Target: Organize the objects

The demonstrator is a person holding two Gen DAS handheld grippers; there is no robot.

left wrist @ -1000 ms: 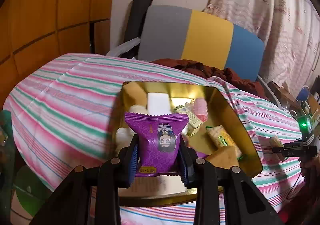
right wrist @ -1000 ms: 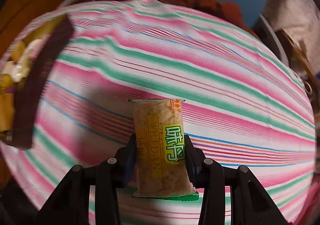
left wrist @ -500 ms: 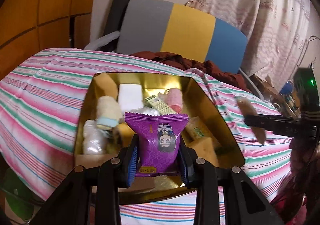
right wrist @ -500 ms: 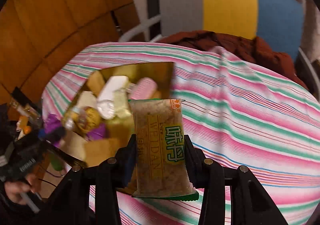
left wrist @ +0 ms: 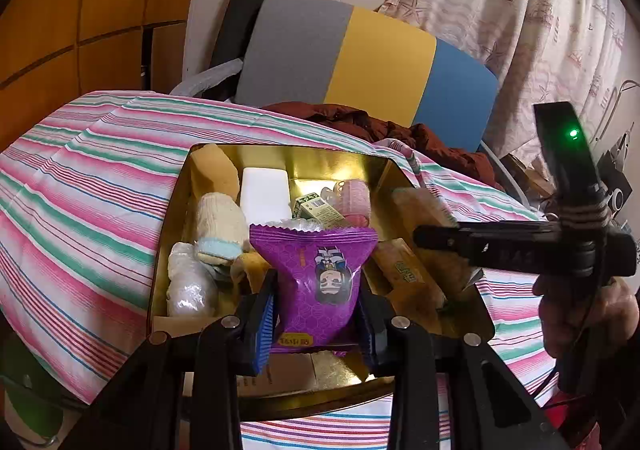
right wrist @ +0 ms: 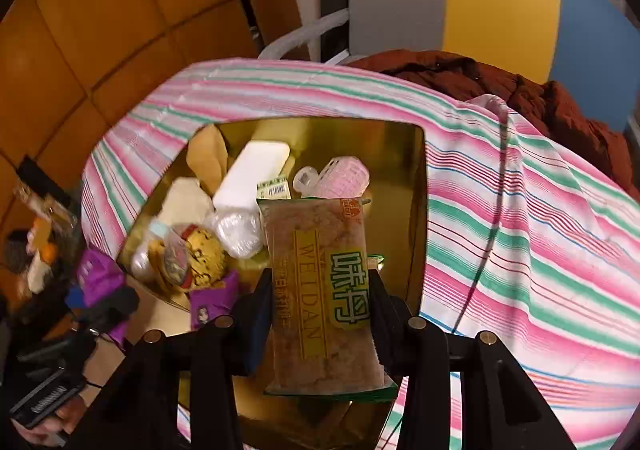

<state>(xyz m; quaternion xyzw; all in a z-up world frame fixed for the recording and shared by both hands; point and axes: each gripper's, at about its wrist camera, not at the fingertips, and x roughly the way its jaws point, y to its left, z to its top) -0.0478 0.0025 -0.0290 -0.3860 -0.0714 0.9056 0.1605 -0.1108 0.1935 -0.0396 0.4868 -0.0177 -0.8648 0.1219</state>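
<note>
Holding a purple packet (left wrist: pixel 320 282) upright in the left gripper (left wrist: pixel 318 324), jaws pinching its lower sides so the crimped top is sticking up clear of the pads. Hovering it over the near end of the gold tin (left wrist: pixel 400 170), which is sitting on the striped cloth (left wrist: pixel 80 190) and already carrying a sponge (left wrist: pixel 212 170), a white block (left wrist: pixel 265 196), a pink roller (left wrist: pixel 354 196), a knitted sock (left wrist: pixel 220 228) and other snacks. Pinching likewise in the right gripper (right wrist: pixel 320 324): a long cake bar (right wrist: pixel 320 290) clamped at mid-length, standing upright and overhanging both above and below the pads.

Gripping both by the edges, probably to keep the soft contents from being crushed and to let each drop flat once released.

Reaching in from the right side of the tin with the right tool (left wrist: pixel 520 246), seen in the left view lying level over the right rim, a hand (left wrist: pixel 580 314) wrapped round its handle. Pointing the left tool along the tin's length from the near side, tilted slightly down. Aiming both loads at the tin, neither yet touching it as far as can be judged.
</note>
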